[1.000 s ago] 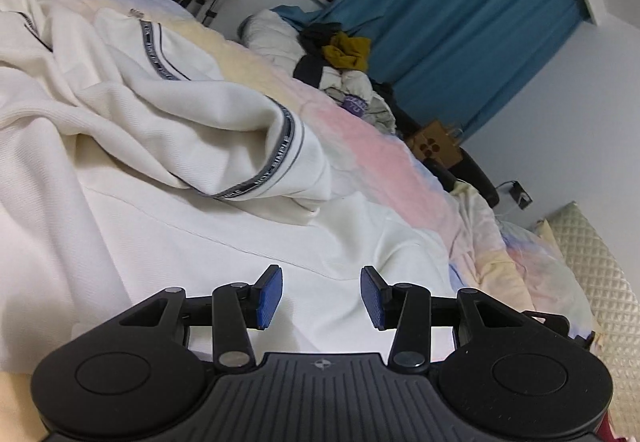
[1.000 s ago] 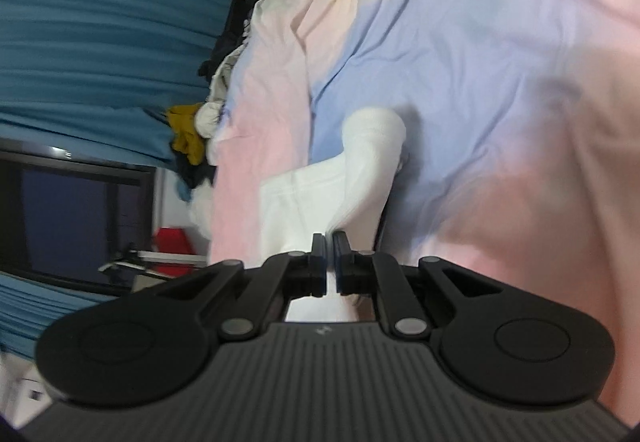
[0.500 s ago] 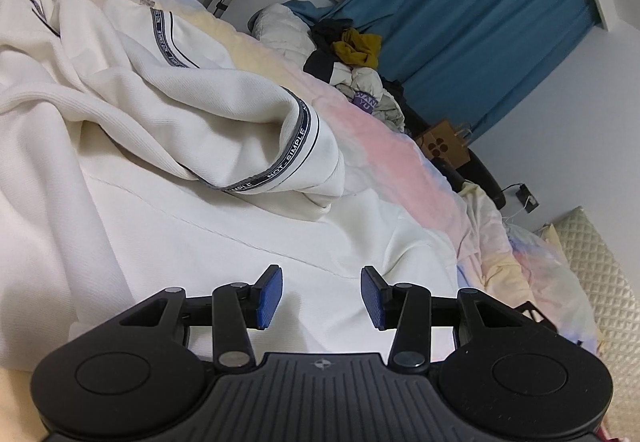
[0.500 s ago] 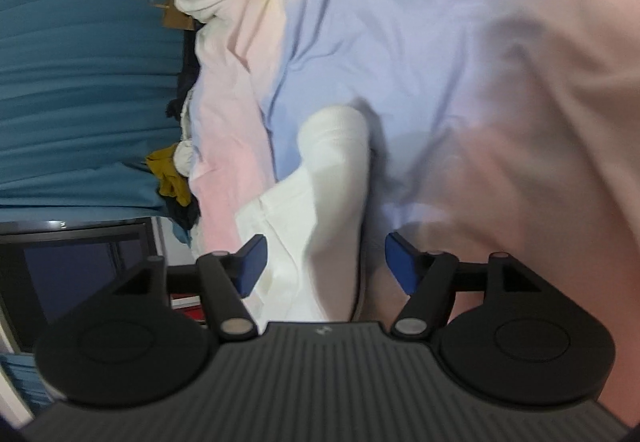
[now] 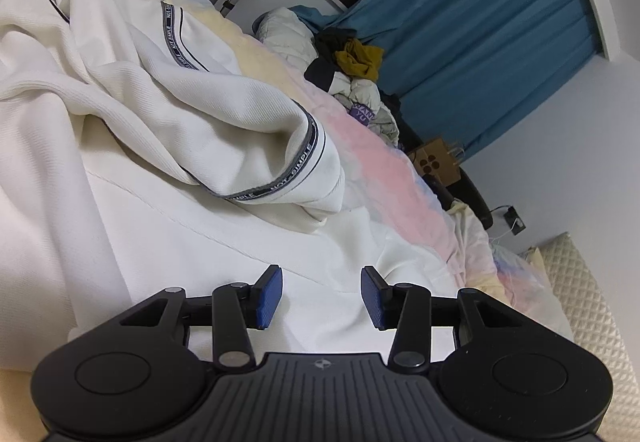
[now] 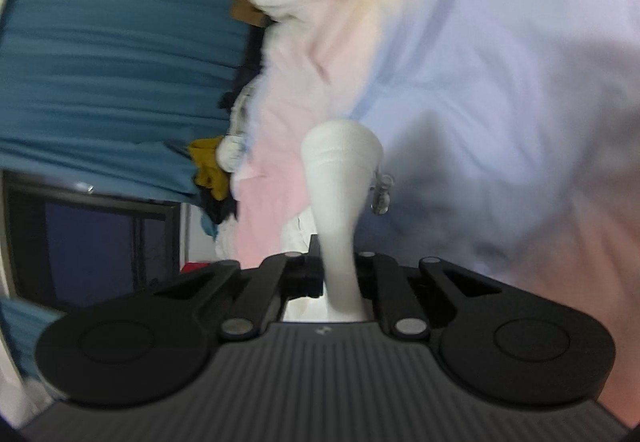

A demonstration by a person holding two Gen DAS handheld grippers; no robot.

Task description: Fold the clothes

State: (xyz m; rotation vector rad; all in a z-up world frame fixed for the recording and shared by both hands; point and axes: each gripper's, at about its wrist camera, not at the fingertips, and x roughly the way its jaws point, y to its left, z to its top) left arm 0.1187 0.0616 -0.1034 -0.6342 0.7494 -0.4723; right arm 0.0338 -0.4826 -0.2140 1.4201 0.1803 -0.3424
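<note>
White ribbed top (image 5: 168,146) with dark lettered trim, rumpled across pastel bedsheet (image 5: 384,162). Left gripper (image 5: 321,296) half-spread above flat fabric, nothing between pads. Right gripper (image 6: 338,274) clenched on white cuff (image 6: 340,178), bunched and stretched forward. Right view blurred; small clear object beside cuff unidentifiable. Top cut off at left.

garment (image 5: 168,146) on bed (image 5: 384,162), clothes pile (image 5: 352,74) behind.

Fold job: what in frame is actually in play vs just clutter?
In play:
white garment
its white sleeve, pinched in the right gripper
left gripper, open over the garment

Clutter:
clothes pile
blue curtains
paper bag
pastel bedsheet
</note>
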